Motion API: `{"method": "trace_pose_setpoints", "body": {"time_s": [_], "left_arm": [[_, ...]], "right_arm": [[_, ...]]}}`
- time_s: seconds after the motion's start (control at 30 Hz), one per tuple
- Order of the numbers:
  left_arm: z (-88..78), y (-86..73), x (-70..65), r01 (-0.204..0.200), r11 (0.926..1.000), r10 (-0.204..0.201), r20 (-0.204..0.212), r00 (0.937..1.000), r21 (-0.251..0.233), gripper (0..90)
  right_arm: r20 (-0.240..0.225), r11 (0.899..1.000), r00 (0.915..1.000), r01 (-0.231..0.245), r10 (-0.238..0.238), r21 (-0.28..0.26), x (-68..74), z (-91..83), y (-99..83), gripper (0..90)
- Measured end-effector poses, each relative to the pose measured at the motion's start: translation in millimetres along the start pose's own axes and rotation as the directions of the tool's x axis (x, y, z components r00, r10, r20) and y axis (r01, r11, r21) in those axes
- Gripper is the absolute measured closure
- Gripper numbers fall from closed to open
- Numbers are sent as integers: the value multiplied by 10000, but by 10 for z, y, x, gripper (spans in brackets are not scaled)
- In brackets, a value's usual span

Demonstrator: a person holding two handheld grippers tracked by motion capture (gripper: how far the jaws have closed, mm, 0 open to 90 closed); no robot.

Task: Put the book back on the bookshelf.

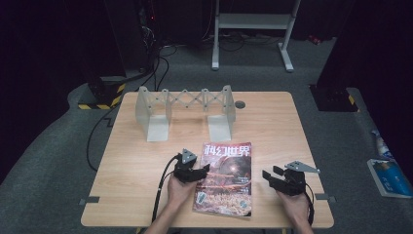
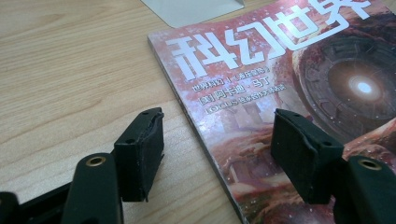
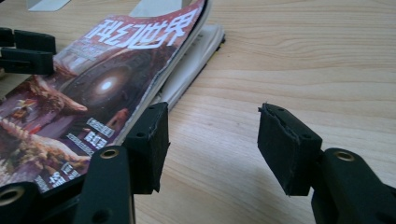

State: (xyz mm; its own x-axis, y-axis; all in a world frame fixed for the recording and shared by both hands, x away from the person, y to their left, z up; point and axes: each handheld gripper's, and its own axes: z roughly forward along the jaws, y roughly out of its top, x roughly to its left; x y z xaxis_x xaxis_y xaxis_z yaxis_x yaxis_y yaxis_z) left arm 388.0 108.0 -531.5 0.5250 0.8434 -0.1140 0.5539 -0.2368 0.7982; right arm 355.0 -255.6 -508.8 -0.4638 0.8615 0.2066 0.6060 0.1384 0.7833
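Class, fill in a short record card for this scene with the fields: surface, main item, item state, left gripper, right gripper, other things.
surface: wooden table
main item: magazine with a red cover
item state: lying flat, cover up, cover slightly lifted along the edge facing the right gripper
left gripper: left gripper open, jaws either side of the magazine's spine edge, not pressing on it
right gripper: right gripper open over bare wood beside the magazine, nothing between its jaws
other things: grey folding rack at the far side of the table

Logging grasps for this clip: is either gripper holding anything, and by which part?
Nothing is held. The left gripper straddles the magazine's spine edge, open; the right gripper is open beside it.
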Motion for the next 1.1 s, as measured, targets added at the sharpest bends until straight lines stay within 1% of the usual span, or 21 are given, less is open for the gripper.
{"method": "trace_pose_setpoints", "body": {"time_s": [0.03, 0.07, 0.13, 0.17, 0.2, 0.27, 0.3, 0.33, 0.43, 0.47, 0.53, 0.57, 0.6, 0.67, 0.7, 0.73, 0.83, 0.87, 0.97, 1.0, 1.1], "left_arm": [[0, 0, 0, 0, 10000, 0, 0, 10000, 0, 336], [5, -6, -24, -72, 10000, 71, -147, 9999, -18, 336], [8, -12, -49, -152, 9998, 149, -250, 9996, -106, 330], [5, -15, -56, -186, 9998, 183, -270, 9995, -114, 330], [5, -16, -47, -65, 9999, 63, -189, 9998, -90, 329], [5, -15, -42, -44, 10000, 43, -165, 9999, -80, 328], [6, -15, -42, -65, 9999, 63, -169, 9998, -84, 328], [7, -14, -39, -83, 9999, 82, -161, 9998, -83, 328], [10, -14, -43, -51, 9999, 49, -168, 9998, -115, 327], [11, -15, -42, -55, 9999, 53, -164, 9999, -120, 327], [14, -16, -45, -31, 9999, 29, -129, 9999, -138, 328], [14, -16, -45, -31, 9999, 29, -129, 9999, -138, 328], [15, -16, -45, -61, 9999, 59, -103, 9999, -153, 333], [14, -17, -45, -85, 9998, 84, -64, 9999, -156, 338], [13, -17, -43, -149, 9998, 148, -49, 9999, -150, 345], [13, -17, -43, -149, 9998, 148, -49, 9999, -150, 346], [10, -16, -40, -196, 9997, 196, 1, 9998, -132, 349], [9, -17, -45, -146, 9998, 147, 41, 9999, -125, 351], [9, -18, -47, -139, 9998, 140, 45, 9999, -125, 351], [8, -17, -44, -176, 9998, 176, 55, 9998, -119, 352], [9, -19, -50, -149, 9998, 150, 118, 9998, -126, 359]], "right_arm": [[0, 10000, 10000, 0, 0, 0, 0, 0, 0, 441], [-31, 10000, 10000, -59, 59, 59, 17, 6, 3, 445], [-49, 9999, 10000, 65, -64, 156, 52, 41, 13, 457], [-89, 9996, 9999, 105, -103, 268, 86, 83, 30, 459], [-143, 9995, 9999, 41, -36, 325, 109, 103, 42, 458], [-181, 9994, 9998, 100, -94, 320, 122, 120, 53, 458], [-215, 9992, 9998, 58, -50, 388, 150, 139, 71, 453], [-246, 9993, 9996, 134, -126, 337, 213, 189, 115, 421], [-326, 9985, 9992, 245, -229, 486, 260, 241, 170, 393], [-270, 9976, 9990, 378, -363, 586, 302, 293, 224, 374], [-192, 9955, 9991, 405, -390, 859, 327, 355, 284, 358], [-192, 9955, 9991, 405, -390, 859, 327, 355, 284, 358], [-59, 9934, 9986, 528, -525, 1015, 341, 418, 340, 353], [20, 9928, 9987, 497, -502, 1091, 353, 437, 360, 350], [148, 9903, 9982, 553, -577, 1277, 351, 493, 419, 348], [148, 9903, 9982, 553, -577, 1277, 351, 493, 419, 348], [291, 9862, 9983, 453, -505, 1593, 360, 549, 478, 351], [385, 9829, 9977, 489, -566, 1777, 366, 592, 512, 353], [442, 9799, 9970, 543, -639, 1919, 371, 625, 528, 353], [519, 9755, 9963, 562, -687, 2125, 377, 667, 540, 353], [628, 9720, 9954, 561, -721, 2281, 374, 718, 549, 335]]}}
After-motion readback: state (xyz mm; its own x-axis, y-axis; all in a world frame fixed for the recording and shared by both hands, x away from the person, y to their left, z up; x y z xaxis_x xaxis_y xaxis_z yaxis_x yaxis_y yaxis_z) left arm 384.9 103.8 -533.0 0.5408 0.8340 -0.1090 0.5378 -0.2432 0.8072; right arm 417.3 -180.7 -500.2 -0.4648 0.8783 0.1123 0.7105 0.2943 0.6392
